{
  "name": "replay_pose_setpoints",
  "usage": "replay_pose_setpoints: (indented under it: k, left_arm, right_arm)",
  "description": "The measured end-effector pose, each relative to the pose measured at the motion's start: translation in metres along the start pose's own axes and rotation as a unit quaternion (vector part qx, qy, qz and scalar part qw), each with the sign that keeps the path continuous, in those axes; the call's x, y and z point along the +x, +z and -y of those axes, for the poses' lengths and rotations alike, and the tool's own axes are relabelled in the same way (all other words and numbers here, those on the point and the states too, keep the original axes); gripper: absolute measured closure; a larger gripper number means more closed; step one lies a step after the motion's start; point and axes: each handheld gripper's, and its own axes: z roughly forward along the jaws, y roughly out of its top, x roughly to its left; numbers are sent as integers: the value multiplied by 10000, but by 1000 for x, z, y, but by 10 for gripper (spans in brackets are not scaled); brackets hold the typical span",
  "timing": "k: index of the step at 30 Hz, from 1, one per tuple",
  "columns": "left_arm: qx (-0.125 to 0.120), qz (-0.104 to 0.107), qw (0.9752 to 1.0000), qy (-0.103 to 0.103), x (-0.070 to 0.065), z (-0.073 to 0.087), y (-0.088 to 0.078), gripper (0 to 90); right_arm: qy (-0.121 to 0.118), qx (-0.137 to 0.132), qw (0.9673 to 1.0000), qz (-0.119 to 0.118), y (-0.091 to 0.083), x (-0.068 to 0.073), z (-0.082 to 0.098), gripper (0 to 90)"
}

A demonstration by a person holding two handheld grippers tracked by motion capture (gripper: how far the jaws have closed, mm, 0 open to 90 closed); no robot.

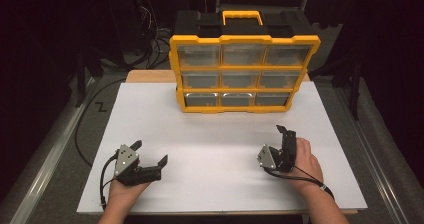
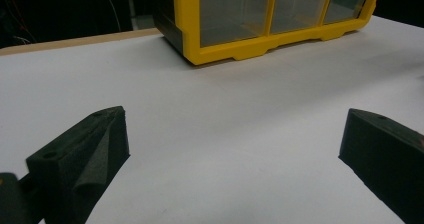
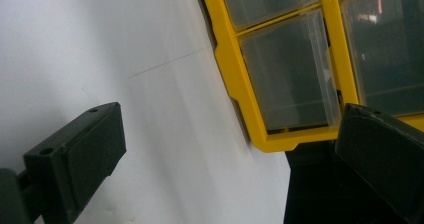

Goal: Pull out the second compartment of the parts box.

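A yellow and black organizer case (image 1: 244, 66) with clear drawers stands upright at the back middle of the white board (image 1: 210, 134). My left gripper (image 1: 149, 152) rests low at the front left, open, its jaws wide apart with nothing between them. My right gripper (image 1: 284, 133) is at the front right, rolled onto its side in the hand, also open. In the left gripper view the gripper (image 2: 232, 116) frames bare board, with the case (image 2: 270, 34) farther off. In the right gripper view the gripper (image 3: 229, 111) looks at the case's lower drawers (image 3: 285, 74), which appear tilted.
The board lies on a wooden tabletop (image 1: 150, 76) whose edge shows behind it. Cables (image 1: 155, 44) and dark stands sit beyond the table at the back left. A black cable (image 1: 82, 129) loops along the board's left side. Open white surface lies between the grippers and the case.
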Motion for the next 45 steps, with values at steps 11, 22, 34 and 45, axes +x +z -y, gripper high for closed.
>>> replay_pose_setpoints:
  k: [11, 22, 34, 45]
  left_arm:
    - [-3, -18, 10000, -10, 0, 0, 0, 5]
    - [-22, -23, 10000, 17, -2, 0, 1, 5]
    - [11, 26, 10000, 31, 0, 0, 1, 5]
    - [-32, 60, 9999, 111, -1, -1, 1, 5]
  right_arm:
    - [-531, 21, 9985, 92, -1, 6, -5, 9]
    - [-1000, 32, 9947, 215, 2, 11, -12, 9]
    - [-1282, -66, 9909, 400, 14, 13, -31, 46]
    - [-1424, -185, 9862, 824, 18, 5, -47, 168]
